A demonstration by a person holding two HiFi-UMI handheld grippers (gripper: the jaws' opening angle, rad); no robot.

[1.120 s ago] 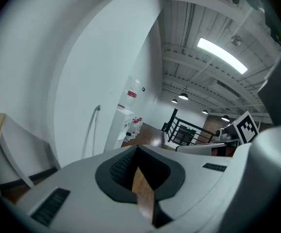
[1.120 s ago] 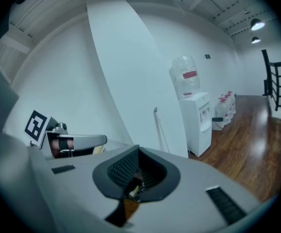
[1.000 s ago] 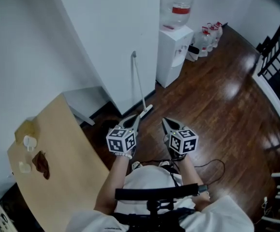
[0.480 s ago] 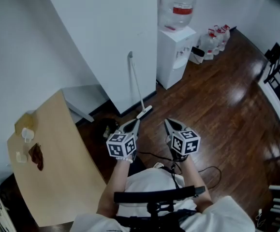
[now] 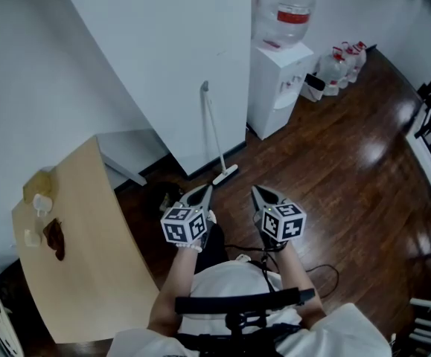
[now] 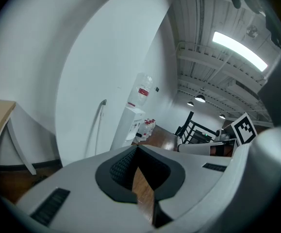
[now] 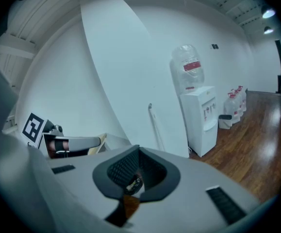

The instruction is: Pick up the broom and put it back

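Broom (image 5: 215, 136) against wall (image 5: 167, 58), water dispenser (image 5: 275, 88) beside it, table (image 5: 88, 251) nearby, left gripper (image 5: 205, 190), right gripper (image 5: 257, 191) both closed, empty

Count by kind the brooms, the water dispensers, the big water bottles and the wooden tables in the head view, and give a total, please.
White long-handled broom: 1
White box-shaped water dispenser: 1
Large clear plastic bottle with a red label: 1
Light wooden table: 1
Total: 4
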